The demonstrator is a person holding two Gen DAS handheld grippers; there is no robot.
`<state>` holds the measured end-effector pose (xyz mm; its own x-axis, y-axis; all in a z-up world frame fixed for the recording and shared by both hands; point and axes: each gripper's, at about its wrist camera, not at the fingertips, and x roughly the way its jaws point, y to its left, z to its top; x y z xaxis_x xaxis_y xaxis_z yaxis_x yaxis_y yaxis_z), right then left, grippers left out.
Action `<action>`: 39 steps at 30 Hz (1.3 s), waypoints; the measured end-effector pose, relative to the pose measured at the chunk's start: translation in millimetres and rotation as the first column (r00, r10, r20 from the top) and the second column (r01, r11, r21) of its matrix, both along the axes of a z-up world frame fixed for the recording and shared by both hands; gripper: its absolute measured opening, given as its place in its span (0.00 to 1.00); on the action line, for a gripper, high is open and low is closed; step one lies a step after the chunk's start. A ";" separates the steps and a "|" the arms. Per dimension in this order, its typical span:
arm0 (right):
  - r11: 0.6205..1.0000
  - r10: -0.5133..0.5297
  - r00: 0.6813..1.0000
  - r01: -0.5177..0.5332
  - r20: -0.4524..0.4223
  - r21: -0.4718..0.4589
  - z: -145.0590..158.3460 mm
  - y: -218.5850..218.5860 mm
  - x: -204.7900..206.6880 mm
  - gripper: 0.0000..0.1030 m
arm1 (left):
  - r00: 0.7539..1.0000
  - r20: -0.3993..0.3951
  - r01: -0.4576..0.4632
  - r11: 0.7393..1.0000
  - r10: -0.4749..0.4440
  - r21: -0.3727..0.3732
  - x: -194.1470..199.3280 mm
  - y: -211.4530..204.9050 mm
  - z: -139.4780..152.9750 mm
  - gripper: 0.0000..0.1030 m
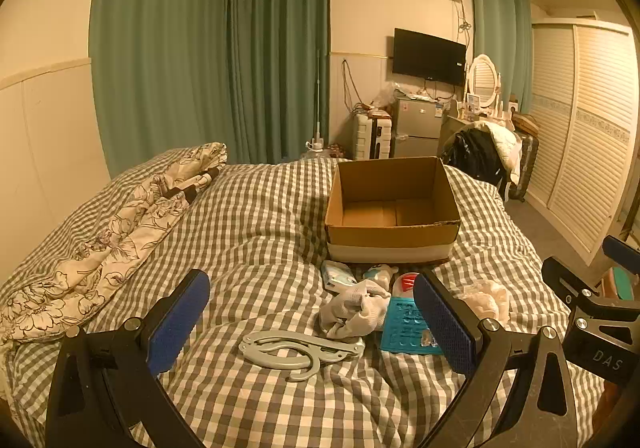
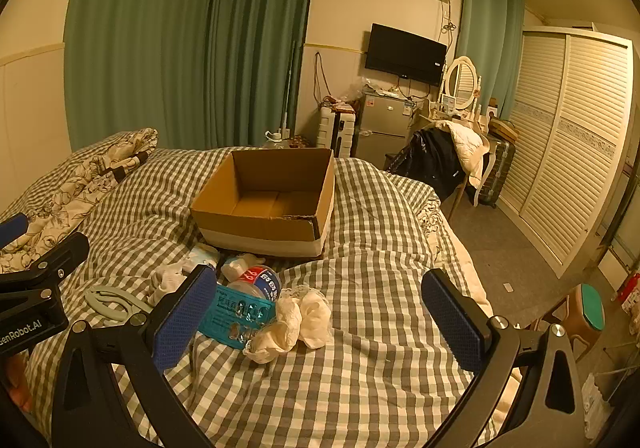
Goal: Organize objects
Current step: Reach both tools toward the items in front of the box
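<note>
An open, empty cardboard box (image 1: 392, 208) (image 2: 268, 204) sits on the checked bed. In front of it lies a small pile: a grey folding hanger (image 1: 294, 352) (image 2: 110, 302), a crumpled white sock (image 1: 354, 312), a teal card packet (image 1: 404, 324) (image 2: 236, 314), a bottle with a red and blue label (image 2: 260, 280), a tissue pack (image 1: 338, 276) and cream lace cloth (image 2: 296, 322) (image 1: 486, 298). My left gripper (image 1: 312, 322) is open above the hanger and sock. My right gripper (image 2: 320, 318) is open, just right of the lace cloth.
A floral quilt (image 1: 104, 248) is bunched at the bed's left side. The bed's right edge drops to the floor by a louvred wardrobe (image 2: 568, 152). A chair with clothes (image 2: 444, 156), a fridge and a TV stand beyond the bed's foot. A stool (image 2: 588, 312) stands right.
</note>
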<state>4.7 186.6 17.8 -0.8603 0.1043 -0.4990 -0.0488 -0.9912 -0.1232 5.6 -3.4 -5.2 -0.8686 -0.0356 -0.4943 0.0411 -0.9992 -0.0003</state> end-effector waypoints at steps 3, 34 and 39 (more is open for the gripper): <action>1.000 0.002 1.000 -0.002 0.001 0.002 0.1 -1.4 -0.7 1.00 | 1.000 -0.001 0.001 1.000 -0.001 0.000 0.2 -0.1 -0.1 1.00; 1.000 0.026 1.000 -0.026 0.006 0.003 1.1 -8.4 -0.2 1.00 | 1.000 0.001 0.004 1.000 -0.004 -0.001 -0.4 -1.8 1.5 1.00; 1.000 0.026 1.000 -0.026 0.005 0.003 1.2 -8.8 0.1 1.00 | 1.000 0.001 0.005 1.000 -0.005 -0.001 -0.6 -2.4 2.4 1.00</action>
